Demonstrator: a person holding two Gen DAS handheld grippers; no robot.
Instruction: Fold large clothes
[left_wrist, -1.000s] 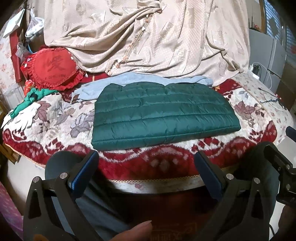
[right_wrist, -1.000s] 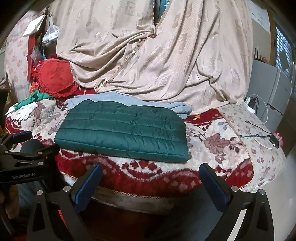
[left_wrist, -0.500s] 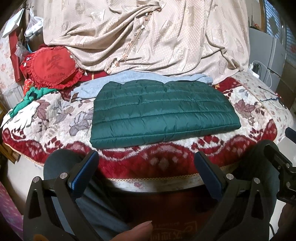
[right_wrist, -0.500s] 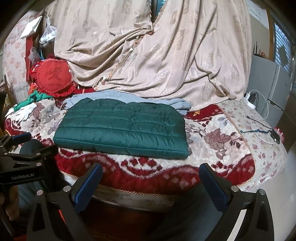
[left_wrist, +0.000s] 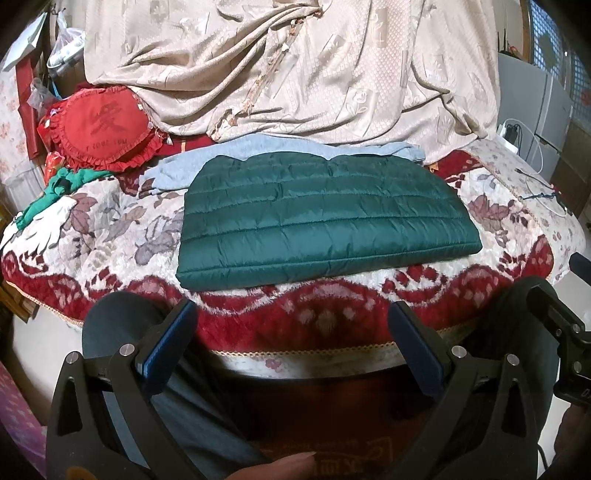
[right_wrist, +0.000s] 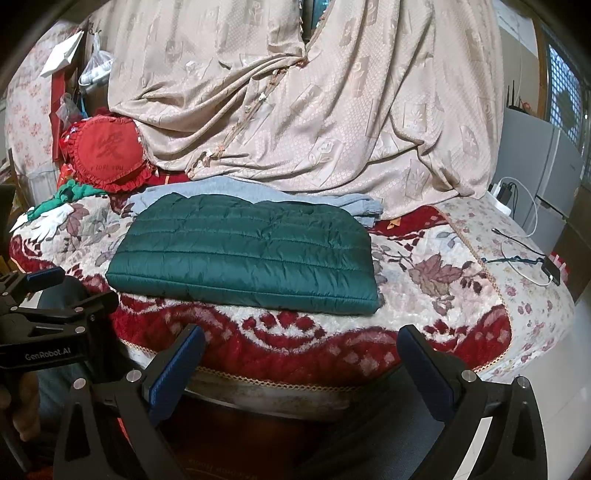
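A red frilled cushion (left_wrist: 101, 134) sits at the bed's (left_wrist: 110, 236) far left; the folded green quilted jacket (left_wrist: 325, 218) lies flat at its middle, overlapping grey clothing (left_wrist: 255, 147). Left gripper (left_wrist: 291, 343) and right gripper (right_wrist: 301, 363) hover before the bed, fingers apart, empty.

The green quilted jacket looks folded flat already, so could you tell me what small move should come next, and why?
Probably bring both open grippers forward to the green quilted jacket, left gripper toward its near left corner, right gripper toward its near right corner. Both hang empty off the bed's edge, and the jacket lies as a wide rectangle that one more fold would halve.
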